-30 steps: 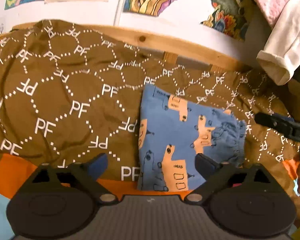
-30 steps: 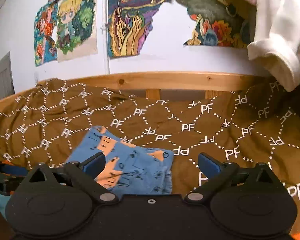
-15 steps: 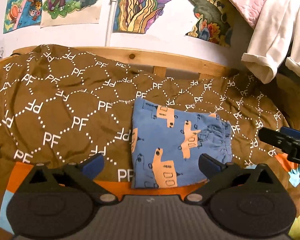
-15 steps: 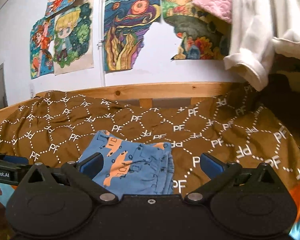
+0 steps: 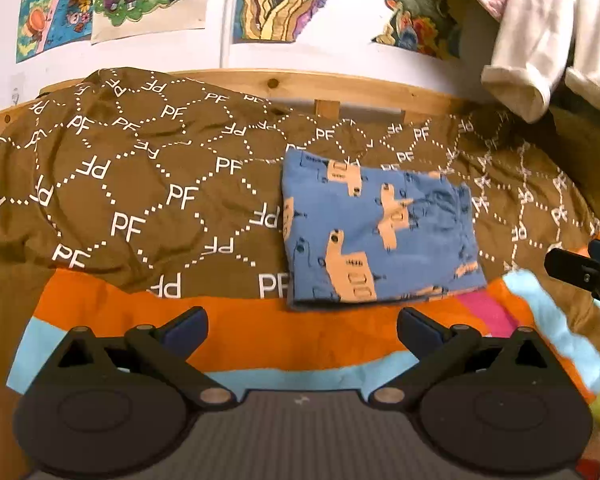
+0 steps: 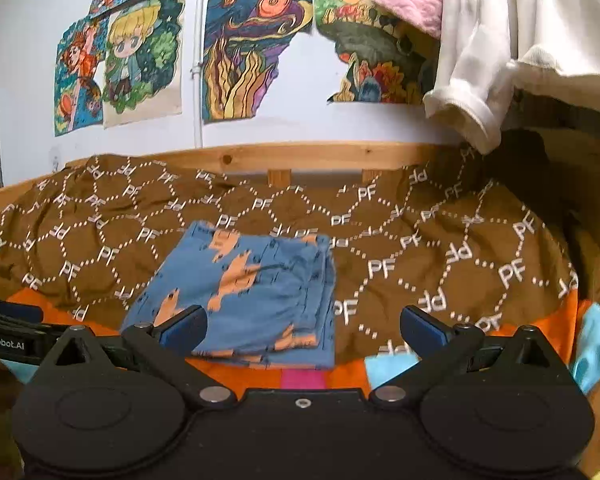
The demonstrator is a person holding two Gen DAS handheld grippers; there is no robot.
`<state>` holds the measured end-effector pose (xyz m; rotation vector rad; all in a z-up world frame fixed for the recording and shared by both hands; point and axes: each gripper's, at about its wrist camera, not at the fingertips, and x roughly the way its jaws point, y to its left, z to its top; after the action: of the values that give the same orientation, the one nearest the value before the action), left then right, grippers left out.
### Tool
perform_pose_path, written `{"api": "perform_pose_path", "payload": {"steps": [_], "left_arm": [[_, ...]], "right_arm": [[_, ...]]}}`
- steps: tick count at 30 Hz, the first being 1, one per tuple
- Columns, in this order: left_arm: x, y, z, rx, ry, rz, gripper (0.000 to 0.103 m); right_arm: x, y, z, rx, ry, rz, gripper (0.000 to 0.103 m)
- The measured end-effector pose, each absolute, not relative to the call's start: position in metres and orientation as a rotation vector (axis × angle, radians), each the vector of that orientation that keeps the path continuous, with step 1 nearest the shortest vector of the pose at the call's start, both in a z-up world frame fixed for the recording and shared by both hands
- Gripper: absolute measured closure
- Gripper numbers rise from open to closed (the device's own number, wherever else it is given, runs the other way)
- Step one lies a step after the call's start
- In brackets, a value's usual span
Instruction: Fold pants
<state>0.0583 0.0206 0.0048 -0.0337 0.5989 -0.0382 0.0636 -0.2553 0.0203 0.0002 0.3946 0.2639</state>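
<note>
Left wrist view: left gripper [image 5: 302,322] is sitting nearest the lens, its 2 fingers spread wide and gripping nothing, hovering over the orange band of the striped sheet [image 5: 320,340]. Right wrist view: right gripper [image 6: 304,324] is likewise showing 2 fingers wide apart and empty, with the near edge of the pants just beyond its left fingertip.

Just past both grippers, the pants [image 5: 376,236] are lying as a compact, roughly square packet, blue with orange print, resting on the brown blanket [image 5: 140,184] with the near edge overlapping the striped sheet. In the right view the stacked layer edges [image 6: 324,300] are showing along the packet's right side, so folding is looking complete or nearly so.

Handling judgement: fabric is looking thin, soft and light; it will be drooping and sliding open if lifted by 1 layer. Best hold would be pinching through all layers at the 2 near corners, or along the stacked edge.

Farther back, the wooden bed rail [image 6: 300,156] is running across, then the wall with colourful posters [image 6: 256,52] and a white garment [image 6: 500,52] hanging at right.
</note>
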Motion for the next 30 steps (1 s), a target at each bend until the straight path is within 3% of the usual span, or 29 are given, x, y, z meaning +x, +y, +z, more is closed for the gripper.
{"api": "perform_pose_path", "payload": {"steps": [30], "left_arm": [[0.056, 0.020, -0.001, -0.007, 0.621, -0.050, 0.000]], "right_arm": [[0.065, -0.250, -0.002, -0.003, 0.473, 0.264, 0.001]]}}
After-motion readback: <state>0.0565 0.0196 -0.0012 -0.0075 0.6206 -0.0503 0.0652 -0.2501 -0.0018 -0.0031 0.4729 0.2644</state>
